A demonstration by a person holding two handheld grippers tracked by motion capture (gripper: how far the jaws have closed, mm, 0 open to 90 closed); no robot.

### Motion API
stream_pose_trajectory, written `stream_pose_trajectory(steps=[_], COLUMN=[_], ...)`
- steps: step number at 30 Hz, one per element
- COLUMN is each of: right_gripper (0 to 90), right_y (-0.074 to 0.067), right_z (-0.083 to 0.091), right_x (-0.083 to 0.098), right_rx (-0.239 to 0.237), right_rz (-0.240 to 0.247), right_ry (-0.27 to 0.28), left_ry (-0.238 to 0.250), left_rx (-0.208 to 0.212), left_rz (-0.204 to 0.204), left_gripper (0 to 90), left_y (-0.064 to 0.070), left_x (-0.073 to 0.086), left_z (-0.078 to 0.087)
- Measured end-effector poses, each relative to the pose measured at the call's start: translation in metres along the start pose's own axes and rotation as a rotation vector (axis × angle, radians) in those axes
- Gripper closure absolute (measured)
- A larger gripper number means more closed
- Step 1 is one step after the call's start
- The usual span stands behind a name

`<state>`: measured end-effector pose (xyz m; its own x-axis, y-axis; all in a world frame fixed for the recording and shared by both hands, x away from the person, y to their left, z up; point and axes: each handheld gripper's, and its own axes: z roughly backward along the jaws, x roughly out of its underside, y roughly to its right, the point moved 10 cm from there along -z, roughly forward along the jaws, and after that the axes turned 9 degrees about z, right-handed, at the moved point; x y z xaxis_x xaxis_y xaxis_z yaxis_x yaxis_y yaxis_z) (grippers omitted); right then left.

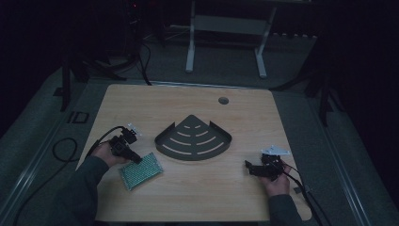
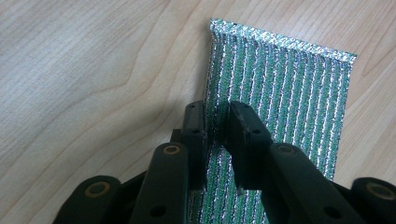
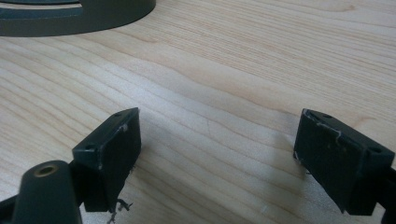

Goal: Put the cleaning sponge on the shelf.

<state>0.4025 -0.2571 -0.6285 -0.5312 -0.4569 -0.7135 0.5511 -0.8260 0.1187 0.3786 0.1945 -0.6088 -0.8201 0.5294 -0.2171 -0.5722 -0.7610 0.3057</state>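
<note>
High view: left gripper (image 1: 135,159) down on the green scouring pad (image 1: 141,170), jaws narrow, pad's edge between them, unlifted; right gripper (image 1: 249,168) waits wide; rack (image 1: 193,138) empty.

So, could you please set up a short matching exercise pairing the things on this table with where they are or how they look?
Things:
1. green scouring pad
2. dark corner shelf
3. left claw
4. right claw

Descriptions:
A. jaws wide apart above bare wood
B. middle of the table, slotted base
C. flat on the wood, silver stripes
D. jaws close together at the pad's edge

Pairs: 1-C, 2-B, 3-D, 4-A
</note>
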Motion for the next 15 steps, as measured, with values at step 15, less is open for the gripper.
stream_pose_trajectory(steps=[15], right_gripper=[14.2], right_y=[0.0], right_z=[0.0], right_x=[0.0], right_rx=[0.0], right_rz=[0.0], right_ry=[0.0], left_ry=[-0.013], left_rx=[0.028], left_rz=[0.024], left_gripper=[89.7], left_y=[0.0024], left_x=[0.0004], left_z=[0.0005])
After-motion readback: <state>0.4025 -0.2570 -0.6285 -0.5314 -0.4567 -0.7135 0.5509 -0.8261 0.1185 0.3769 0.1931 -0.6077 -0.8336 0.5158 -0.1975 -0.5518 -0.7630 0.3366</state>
